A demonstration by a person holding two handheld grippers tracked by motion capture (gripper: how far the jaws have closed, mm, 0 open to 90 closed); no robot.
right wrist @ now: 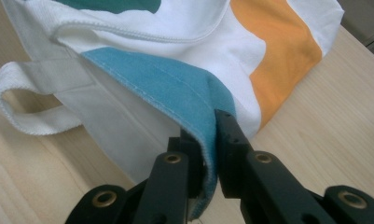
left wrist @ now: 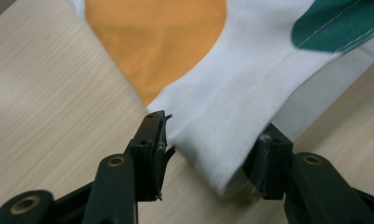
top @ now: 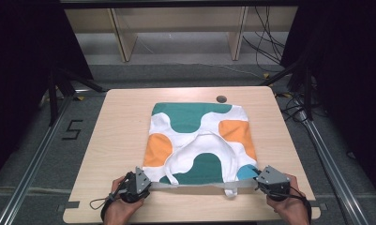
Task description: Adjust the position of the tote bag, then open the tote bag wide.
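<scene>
A big cloth bag [top: 199, 143] is lying flat on a light wooden table [top: 115, 136]. The bag is white with green, orange and blue shapes on it. Its white handles are lying across the top of it. Two hands are coming in from the bottom. The left gripper [top: 139, 183] is sitting at the bag's near left corner. The right gripper [top: 263, 180] is sitting at the bag's near right corner. A small dark round spot [top: 221, 99] is showing on the table just behind the bag.
</scene>
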